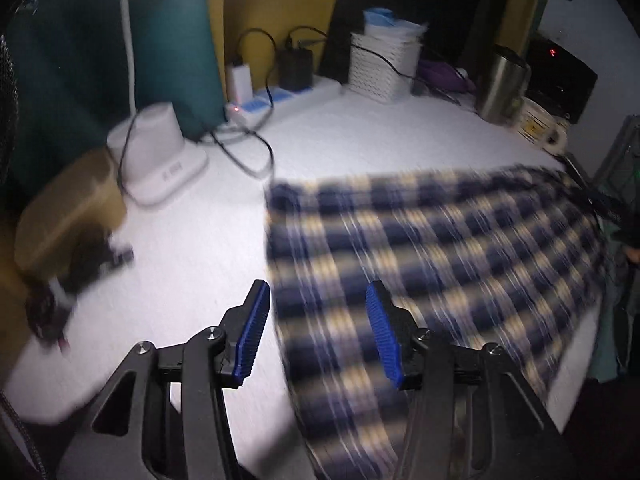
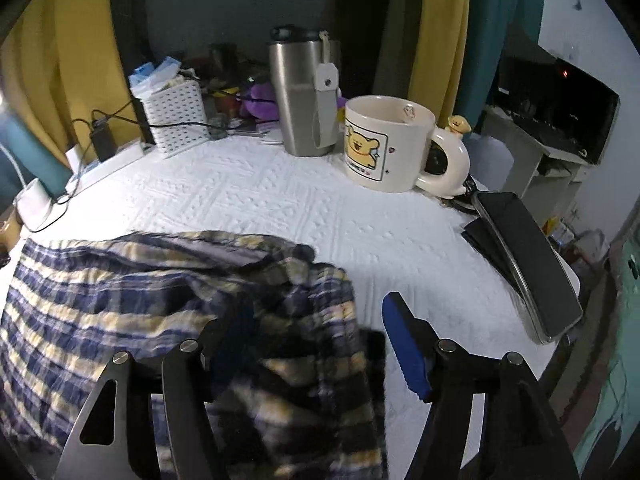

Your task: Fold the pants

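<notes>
From my left camera the plaid pants (image 1: pixel 420 256) lie flat on the white desk (image 1: pixel 224 248), and my left tongs (image 1: pixel 318 332) stand spread above their near left edge, nothing between the blue pads. My right tongs (image 2: pixel 316 340) are spread too; the right finger is clear over the cloth's right edge, while the left finger is behind a raised fold, so I cannot tell whether it touches. The pants' long axis runs across the desk from left to right, the bunched end toward my right tongs. Behind them stand a cartoon mug (image 2: pixel 386 144), a lidded steel tumbler (image 2: pixel 300 96), and a white perforated basket (image 2: pixel 176 118) holding blue packets.
</notes>
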### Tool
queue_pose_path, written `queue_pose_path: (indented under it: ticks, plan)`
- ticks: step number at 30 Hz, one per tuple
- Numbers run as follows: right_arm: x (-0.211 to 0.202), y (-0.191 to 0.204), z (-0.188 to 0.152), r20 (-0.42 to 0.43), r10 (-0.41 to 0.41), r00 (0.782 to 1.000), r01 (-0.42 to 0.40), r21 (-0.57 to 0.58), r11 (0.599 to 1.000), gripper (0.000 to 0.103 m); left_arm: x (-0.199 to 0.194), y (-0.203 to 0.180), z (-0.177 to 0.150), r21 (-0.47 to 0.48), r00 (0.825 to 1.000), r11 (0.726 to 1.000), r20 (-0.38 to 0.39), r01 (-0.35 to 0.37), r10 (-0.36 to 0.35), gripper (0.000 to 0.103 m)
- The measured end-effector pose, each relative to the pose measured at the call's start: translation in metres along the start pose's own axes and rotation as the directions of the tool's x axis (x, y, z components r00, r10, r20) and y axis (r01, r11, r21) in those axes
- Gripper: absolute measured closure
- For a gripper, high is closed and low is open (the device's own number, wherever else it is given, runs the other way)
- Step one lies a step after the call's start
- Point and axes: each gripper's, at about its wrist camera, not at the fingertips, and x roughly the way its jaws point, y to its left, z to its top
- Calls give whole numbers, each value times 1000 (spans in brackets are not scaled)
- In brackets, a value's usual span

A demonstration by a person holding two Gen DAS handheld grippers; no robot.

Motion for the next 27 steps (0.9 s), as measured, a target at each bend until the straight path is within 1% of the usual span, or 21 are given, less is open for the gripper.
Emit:
queue_pose_path:
  ticks: [4, 9, 12, 15, 17, 18, 21, 24, 27]
  plan:
    - [-13, 22, -10, 14, 40, 999, -40, -39, 998, 34, -9, -8, -32, -30, 999, 999, -34, 14, -15, 53]
    - [-17, 55, -26, -1, 94, 996, -94, -92, 991, 34, -21, -6, -68, -84, 999, 996, -50, 11, -15, 53]
    - [-16, 74, -38, -21, 120, 993, -122, -127, 984, 34, -24, -6, -82, -89, 998, 996, -60, 10, -16, 53]
    - [-15, 85, -50, -42, 123, 992, -128, -155, 980, 34, -24, -4, -94, -93, 997, 996, -76, 1, -8, 53]
    - [-13, 87, -58, -53, 108, 993, -115, -160, 980, 34, -21, -3, -100, -91, 995, 995, -94, -26, 17, 53]
    - [-13, 86, -61, -61, 104, 993, -112, -157, 981, 34, -24, -3, -103, -86, 997, 996, -78, -28, 21, 53]
    - [-10, 83, -68, -75, 92, 993, -103, -158, 982, 34, -28, -1, -108, -94, 997, 995, -74, -32, 25, 53]
    - [-12, 79, -73, -72, 83, 994, -93, -154, 984, 34, -32, 3, -115, -92, 996, 994, -72, -57, 50, 53]
    - [-15, 74, -75, -68, 72, 995, -81, -143, 986, 31, -37, 7, -120, -104, 996, 992, -61, -73, 67, 53]
